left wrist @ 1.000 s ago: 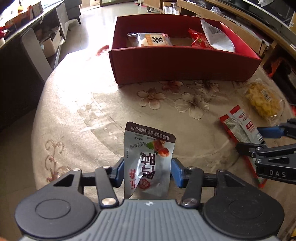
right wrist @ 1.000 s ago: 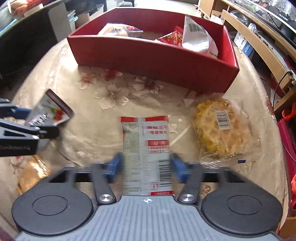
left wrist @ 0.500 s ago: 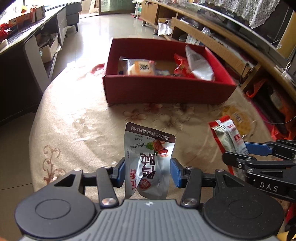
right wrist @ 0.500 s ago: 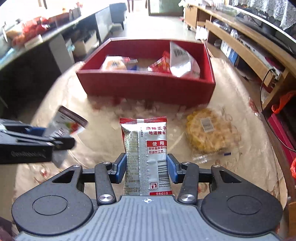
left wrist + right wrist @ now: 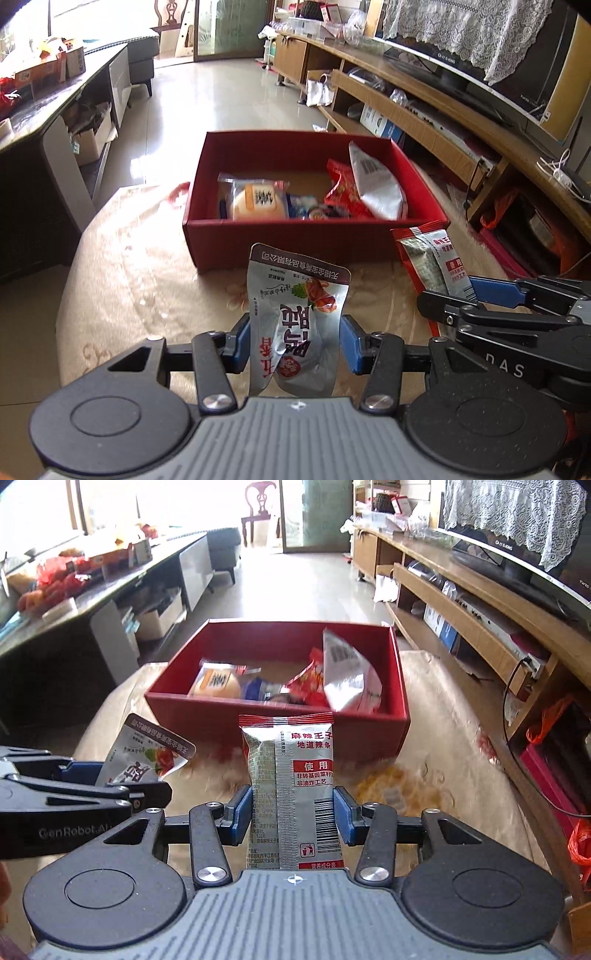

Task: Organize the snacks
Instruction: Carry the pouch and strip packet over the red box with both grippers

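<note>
My left gripper [image 5: 295, 341] is shut on a silver pouch with a brown top edge [image 5: 295, 314], held upright above the table; it also shows in the right wrist view [image 5: 147, 755]. My right gripper [image 5: 293, 814] is shut on a silver-and-red spicy strip packet [image 5: 291, 786], also lifted; that packet shows in the left wrist view [image 5: 432, 258]. A red open box [image 5: 295, 232] stands ahead on the table with several snack packs inside, and it shows in the right wrist view [image 5: 221, 716] too. The two grippers are side by side in front of it.
A clear bag of yellow snacks [image 5: 399, 794] lies on the floral tablecloth [image 5: 140, 266] below my right gripper. A long wooden TV bench [image 5: 480, 602] runs along the right. A dark counter [image 5: 44, 122] stands at the left.
Both grippers have risen from the table with their packets, so the box interior now shows. The right gripper closed on the spicy strip packet and lifted it off the cloth.
</note>
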